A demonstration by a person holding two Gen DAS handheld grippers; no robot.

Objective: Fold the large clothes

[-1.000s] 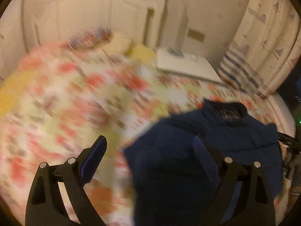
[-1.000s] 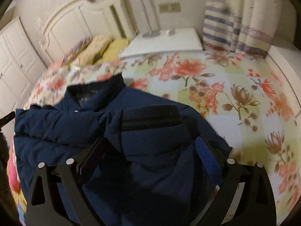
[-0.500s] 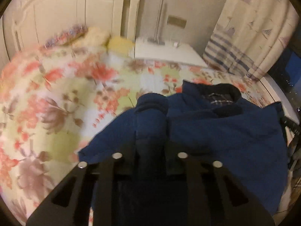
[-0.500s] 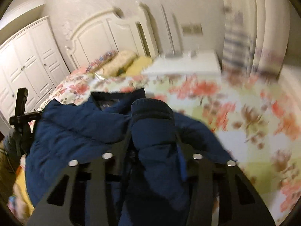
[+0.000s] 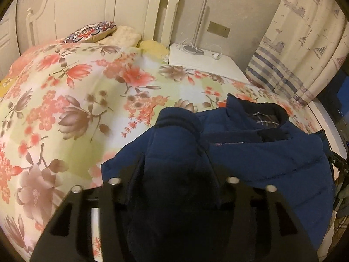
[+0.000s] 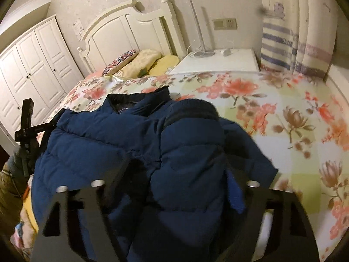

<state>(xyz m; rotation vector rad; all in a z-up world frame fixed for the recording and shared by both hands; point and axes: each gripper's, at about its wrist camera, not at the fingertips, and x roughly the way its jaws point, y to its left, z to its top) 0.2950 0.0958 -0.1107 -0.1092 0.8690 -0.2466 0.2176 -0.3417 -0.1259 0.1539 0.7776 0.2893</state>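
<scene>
While the navy padded jacket (image 5: 268,159) lies spread on the flowered bedspread (image 5: 65,100) near the foot edge of the bed, each of its sleeves stands bunched up between the fingers of a tool. From the left wrist, the left tool (image 5: 178,174) is clamped narrowly on the left sleeve (image 5: 174,144): the dark cuff rises just ahead of the fingertips and the padded cloth fills the whole gap between them; its jaws have just been easing apart a little, with the sleeve between them and the pads against it. From the right wrist, the right tool (image 6: 181,172) grips the right sleeve (image 6: 192,144) in the same way, at a middling width (the sleeve here is bulkier); its jaws too have just been opening somewhat, the fabric filling the gap and pressing against both fingers. The jacket's body runs from each tool toward the other, with its collar (image 6: 139,102) pointing toward the headboard (image 6: 135,32). At the left edge of the right wrist view the other tool's black frame shows beside the jacket, with a sleeved arm below it. Pillows (image 6: 141,61) lie at the head of the bed, and a white nightstand (image 6: 218,63) stands beside them.
</scene>
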